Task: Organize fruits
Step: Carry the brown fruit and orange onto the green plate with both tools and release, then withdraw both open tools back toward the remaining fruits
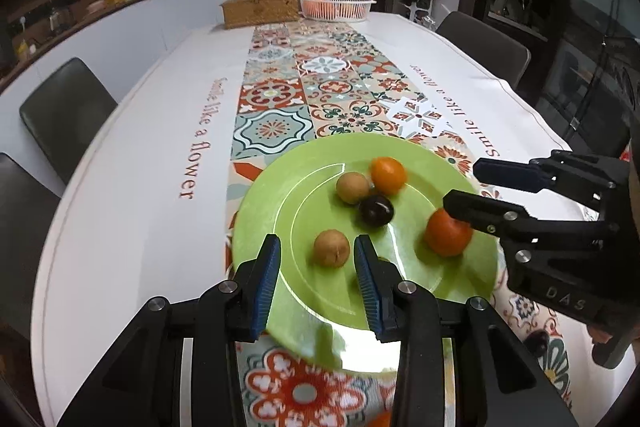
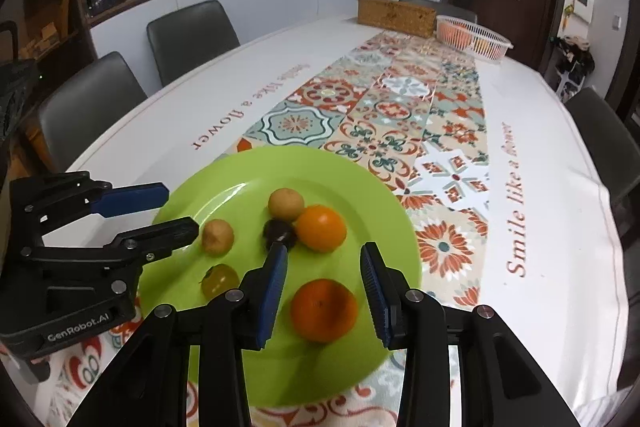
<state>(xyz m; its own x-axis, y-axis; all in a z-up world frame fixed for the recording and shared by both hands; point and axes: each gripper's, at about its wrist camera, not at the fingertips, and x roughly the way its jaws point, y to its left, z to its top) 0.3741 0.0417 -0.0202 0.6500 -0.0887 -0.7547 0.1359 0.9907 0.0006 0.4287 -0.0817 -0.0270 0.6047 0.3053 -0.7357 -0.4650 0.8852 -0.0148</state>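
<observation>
Patterned tablecloth (image 2: 540, 155) carries your round green plate (image 2: 224, 179). Your right gripper (image 2: 324, 291) stands open, empty, the reddish-orange round tangerine (image 2: 323, 310) directly between its fingers; left gripper (image 1: 316, 259) likewise open.

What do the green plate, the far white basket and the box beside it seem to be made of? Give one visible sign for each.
Green plate: probably glazed ceramic or melamine; glossy, with bright reflections.
White basket: looks like moulded plastic; thin slatted walls.
Box: seems woven rattan or wicker; tan, textured weave.
</observation>
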